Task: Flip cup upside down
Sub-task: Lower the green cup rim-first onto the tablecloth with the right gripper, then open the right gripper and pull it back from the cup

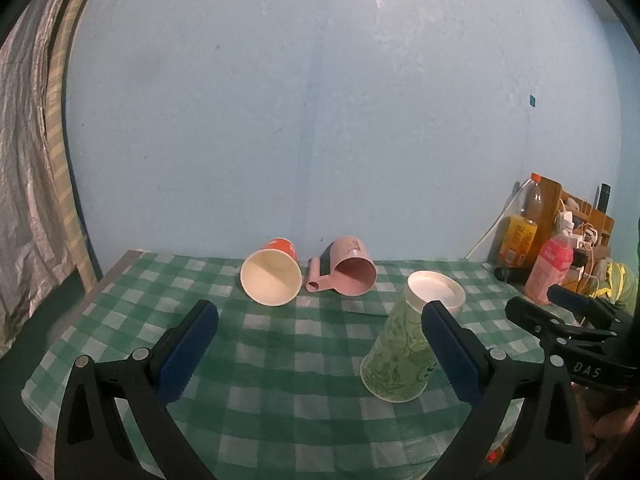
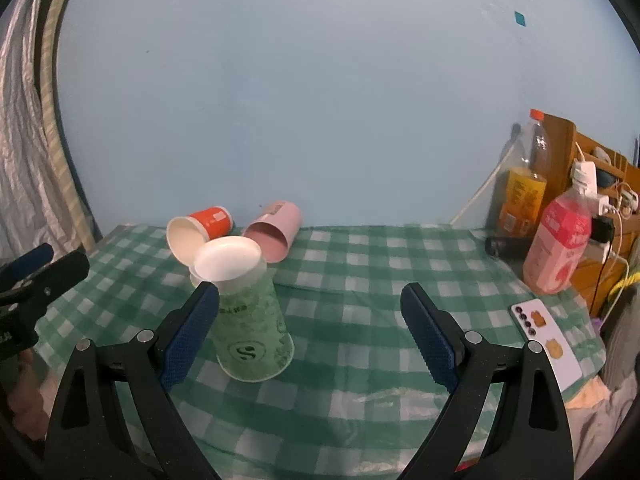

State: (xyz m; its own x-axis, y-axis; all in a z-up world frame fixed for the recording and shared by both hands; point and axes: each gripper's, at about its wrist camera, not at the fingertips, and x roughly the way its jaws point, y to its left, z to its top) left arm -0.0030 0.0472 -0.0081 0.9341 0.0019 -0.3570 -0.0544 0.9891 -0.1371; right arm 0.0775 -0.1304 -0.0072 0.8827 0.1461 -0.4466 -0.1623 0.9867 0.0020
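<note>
Three cups sit on the checked green table (image 2: 360, 280): a green patterned paper cup (image 2: 252, 320) standing upside down mid-table, an orange paper cup (image 2: 200, 228) and a pink plastic handled mug (image 2: 276, 232) lying sideways near the far edge. Two pink and yellow bottles (image 2: 556, 248) occupy the far right corner. The left tool (image 1: 320, 344) and right tool (image 2: 310, 328) both gape wide, holding nothing.

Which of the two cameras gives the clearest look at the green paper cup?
The right wrist view. There the green paper cup stands upside down on the checked tablecloth, logo and white base visible, only its left edge behind a finger. In the left wrist view, a gripper finger covers its right side.
</note>
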